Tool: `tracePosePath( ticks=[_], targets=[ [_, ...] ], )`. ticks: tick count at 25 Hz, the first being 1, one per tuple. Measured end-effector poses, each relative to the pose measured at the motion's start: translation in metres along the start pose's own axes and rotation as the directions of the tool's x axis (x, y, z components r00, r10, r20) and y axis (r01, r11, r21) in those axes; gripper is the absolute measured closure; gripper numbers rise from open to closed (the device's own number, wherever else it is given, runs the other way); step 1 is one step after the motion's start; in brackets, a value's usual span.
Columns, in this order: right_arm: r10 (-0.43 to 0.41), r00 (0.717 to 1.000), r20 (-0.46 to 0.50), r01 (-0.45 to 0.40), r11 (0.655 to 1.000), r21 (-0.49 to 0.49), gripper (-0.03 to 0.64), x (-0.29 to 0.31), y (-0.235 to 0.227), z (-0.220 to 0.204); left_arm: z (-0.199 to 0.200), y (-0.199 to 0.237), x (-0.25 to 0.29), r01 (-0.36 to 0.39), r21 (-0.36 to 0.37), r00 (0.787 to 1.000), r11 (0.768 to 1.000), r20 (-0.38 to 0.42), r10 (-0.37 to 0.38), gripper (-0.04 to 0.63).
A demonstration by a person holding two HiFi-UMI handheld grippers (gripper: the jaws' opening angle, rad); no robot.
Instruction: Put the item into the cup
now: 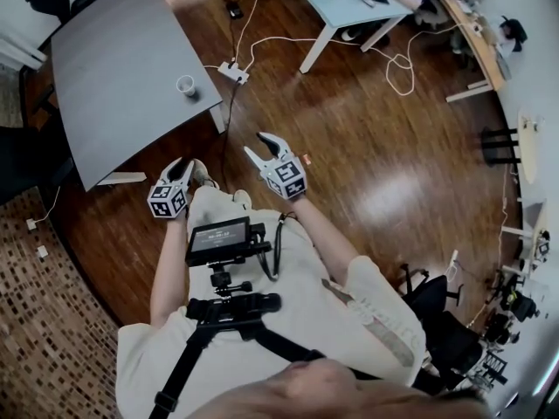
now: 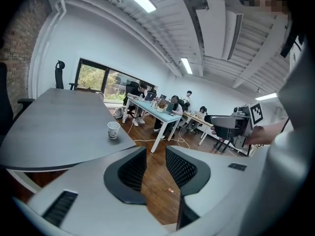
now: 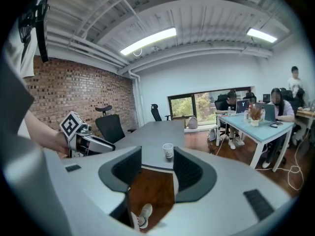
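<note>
Head view shows a paper cup (image 1: 186,85) standing near the edge of the grey bench (image 1: 105,51). The left hand-held gripper (image 1: 179,166) and the right hand-held gripper (image 1: 258,145) hang over the wood floor (image 1: 376,138) — jaws parted, gripping nothing. A small orange piece (image 1: 306,158) lies on the floor beside the right one.

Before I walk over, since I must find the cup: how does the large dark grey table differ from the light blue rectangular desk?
The large dark grey table is wide, curve-edged and almost bare, carrying a white paper cup; the light blue rectangular desk is narrower, straight-edged and cluttered. Nobody sits at the grey table; people sit at the blue desk. Both stand on the brown wooden floor.
</note>
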State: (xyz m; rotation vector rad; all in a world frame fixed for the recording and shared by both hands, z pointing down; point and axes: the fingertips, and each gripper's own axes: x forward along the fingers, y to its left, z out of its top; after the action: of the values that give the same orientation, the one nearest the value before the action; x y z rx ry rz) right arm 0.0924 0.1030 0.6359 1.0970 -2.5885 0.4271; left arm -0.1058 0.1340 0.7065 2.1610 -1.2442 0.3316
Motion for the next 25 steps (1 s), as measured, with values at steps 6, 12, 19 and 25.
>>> tracePosePath(
  ticks=[6, 12, 19, 25],
  targets=[
    [0.014, 1.0, -0.009, -0.014, 1.0, 0.015, 0.402, -0.011, -0.001, -0.012, -0.002, -0.012, -0.007, -0.014, 0.0, 1.0, 1.0, 0.003, 0.014, 0.472],
    [0.002, 1.0, -0.016, -0.001, 1.0, 0.027, 0.402, -0.017, -0.019, -0.015, 0.016, -0.029, 0.007, -0.001, 0.031, 1.0, 1.0, 0.004, 0.001, 0.471],
    [-0.007, 1.0, 0.011, 0.007, 1.0, 0.025, 0.402, -0.001, -0.012, -0.009, 0.014, -0.011, -0.003, -0.004, 0.06, 1.0, 0.998, -0.024, 0.005, 0.472],
    [-0.009, 1.0, 0.006, 0.008, 0.999, 0.051, 0.402, -0.002, -0.012, -0.014, 0.012, -0.014, -0.002, -0.008, 0.063, 0.999, 0.998, -0.043, 0.011, 0.472]
  ],
)
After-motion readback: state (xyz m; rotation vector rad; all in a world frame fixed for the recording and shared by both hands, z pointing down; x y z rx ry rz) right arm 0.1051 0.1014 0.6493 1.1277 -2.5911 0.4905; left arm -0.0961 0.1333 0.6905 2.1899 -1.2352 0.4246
